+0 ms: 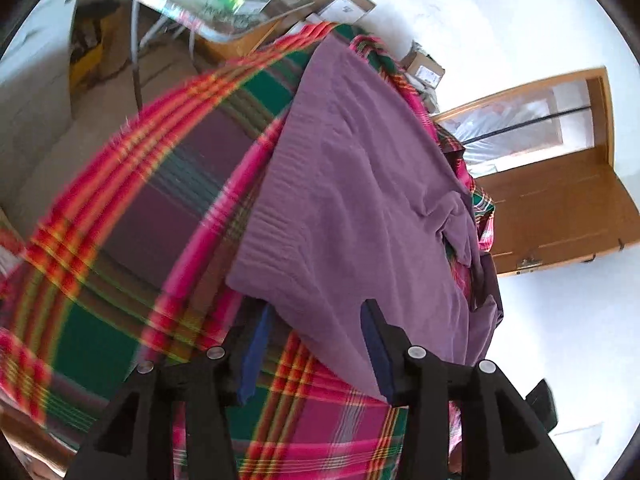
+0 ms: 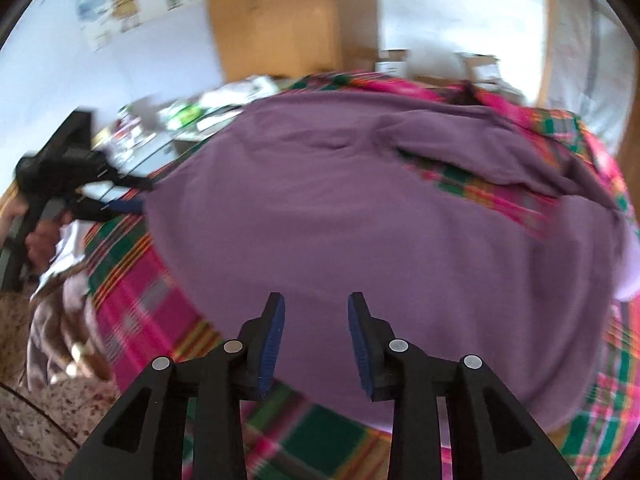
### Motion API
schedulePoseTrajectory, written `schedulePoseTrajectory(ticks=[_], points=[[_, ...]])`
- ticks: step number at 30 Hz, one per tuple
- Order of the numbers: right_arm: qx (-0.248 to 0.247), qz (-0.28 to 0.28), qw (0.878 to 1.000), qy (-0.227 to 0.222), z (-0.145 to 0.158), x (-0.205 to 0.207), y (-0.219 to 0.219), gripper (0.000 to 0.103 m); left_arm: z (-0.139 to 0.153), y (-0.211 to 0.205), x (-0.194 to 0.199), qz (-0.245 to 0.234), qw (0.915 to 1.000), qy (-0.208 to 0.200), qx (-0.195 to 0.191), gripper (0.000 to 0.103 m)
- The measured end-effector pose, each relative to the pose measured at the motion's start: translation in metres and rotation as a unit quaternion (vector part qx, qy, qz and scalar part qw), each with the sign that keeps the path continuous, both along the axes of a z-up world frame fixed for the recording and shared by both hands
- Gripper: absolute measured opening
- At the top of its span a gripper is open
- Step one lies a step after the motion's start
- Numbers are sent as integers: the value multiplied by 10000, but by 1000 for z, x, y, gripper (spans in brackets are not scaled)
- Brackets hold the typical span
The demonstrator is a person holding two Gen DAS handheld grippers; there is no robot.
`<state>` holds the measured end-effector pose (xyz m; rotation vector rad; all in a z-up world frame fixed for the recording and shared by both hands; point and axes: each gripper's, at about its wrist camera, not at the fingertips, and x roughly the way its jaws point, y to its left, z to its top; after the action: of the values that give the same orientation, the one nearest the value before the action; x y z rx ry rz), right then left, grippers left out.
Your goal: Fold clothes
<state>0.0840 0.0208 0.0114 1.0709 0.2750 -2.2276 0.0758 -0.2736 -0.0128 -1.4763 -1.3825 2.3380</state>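
Purple knit sweater (image 2: 320,208) lies spread flat on the pink-green-red plaid blanket (image 1: 120,208), likely so edges are reachable for folding. Left gripper (image 1: 316,344): fingers apart, straddling the sweater's hem corner. Right gripper (image 2: 316,344): fingers apart over the near hem, nothing held. One sleeve (image 2: 500,160) lies crooked towards the blanket's far right edge

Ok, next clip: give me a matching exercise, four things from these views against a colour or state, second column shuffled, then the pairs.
Column one:
1. garment
2. bedcover
3. door
4. right gripper

Column two:
A. brown wood
B. plain purple
C. jaws apart, holding nothing
D. pink, green and red plaid

Pairs: 1-B, 2-D, 3-A, 4-C
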Motion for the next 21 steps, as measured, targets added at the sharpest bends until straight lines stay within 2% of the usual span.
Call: schedulePoseTrajectory(ticks=[4,9,11,12,13,16,20,21], points=[[-34,540,9985,17,-9,11,-27,39,-3,-3,5,210,9996,135,97,46],[266,910,9953,176,-22,25,-57,42,-6,-9,4,469,9985,160,216,43],[328,957,9947,202,-27,28,-66,43,-8,-10,5,590,9979,155,219,30],[343,968,9945,199,-28,29,-70,43,-10,-12,6,639,9976,150,225,20],[419,988,9940,231,-31,30,-74,43,-11,-14,7,688,9973,145,231,15],[685,982,9909,622,-33,39,-84,44,-11,-20,11,782,9962,255,279,11],[765,769,9919,666,-32,35,-85,44,3,-25,17,850,9946,569,191,8],[807,645,9923,686,-31,31,-84,41,6,-27,19,869,9941,626,169,8]])
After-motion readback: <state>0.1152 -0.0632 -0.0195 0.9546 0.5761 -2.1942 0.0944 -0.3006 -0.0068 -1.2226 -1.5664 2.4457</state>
